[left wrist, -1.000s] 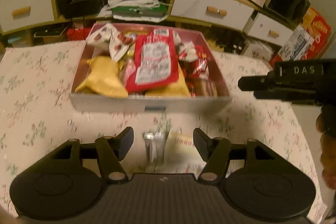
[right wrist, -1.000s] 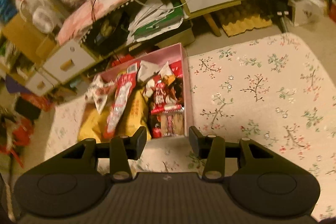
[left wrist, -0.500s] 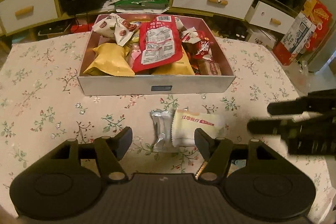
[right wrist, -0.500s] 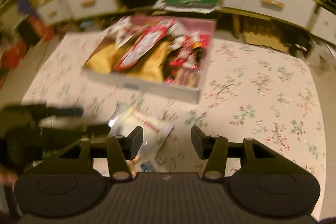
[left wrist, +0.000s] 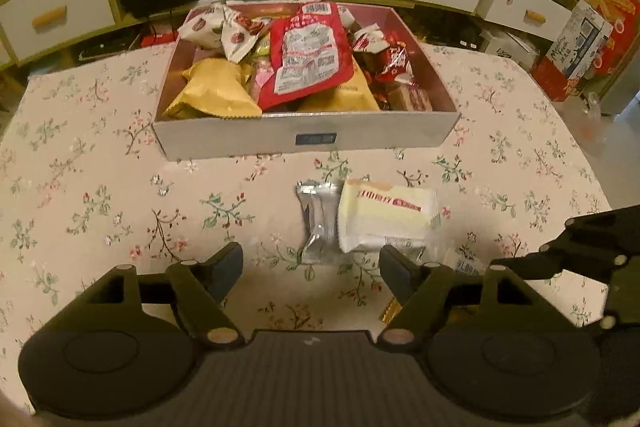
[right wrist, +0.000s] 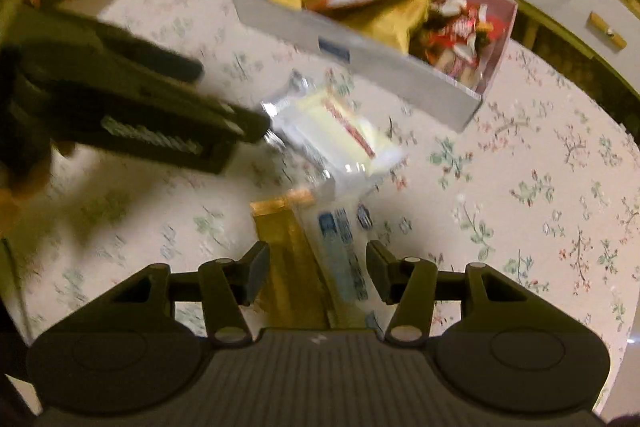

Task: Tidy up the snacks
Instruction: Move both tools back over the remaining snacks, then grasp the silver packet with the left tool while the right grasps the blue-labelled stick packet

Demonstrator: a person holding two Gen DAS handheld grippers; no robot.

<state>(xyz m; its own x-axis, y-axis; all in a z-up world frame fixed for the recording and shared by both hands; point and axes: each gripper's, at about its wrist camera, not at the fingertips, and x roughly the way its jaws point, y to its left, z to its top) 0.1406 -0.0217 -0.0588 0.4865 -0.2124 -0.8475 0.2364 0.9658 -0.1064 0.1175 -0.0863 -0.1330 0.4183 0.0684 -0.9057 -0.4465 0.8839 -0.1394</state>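
- Left gripper point(left wrist: 311, 261) fingers opening, nothing between; right gripper point(right wrist: 318, 273) fingers apart, straddling packets, grip unclear in blur.
- Grey rectangular cardboard box point(left wrist: 308, 139) already full of snack bags.
- Pale yellow wrapped cake point(left wrist: 386, 217), silver foil packet point(left wrist: 318, 223), gold wrapper strip point(right wrist: 286, 239) left on floral tablecloth point(left wrist: 100, 195).

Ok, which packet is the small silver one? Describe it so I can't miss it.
Find the grey open box of snacks on the floral tablecloth. Just in front lie two packets touching: the small crinkled silver foil packet is left of the larger pale yellow-and-white packet, unprinted and shiny.
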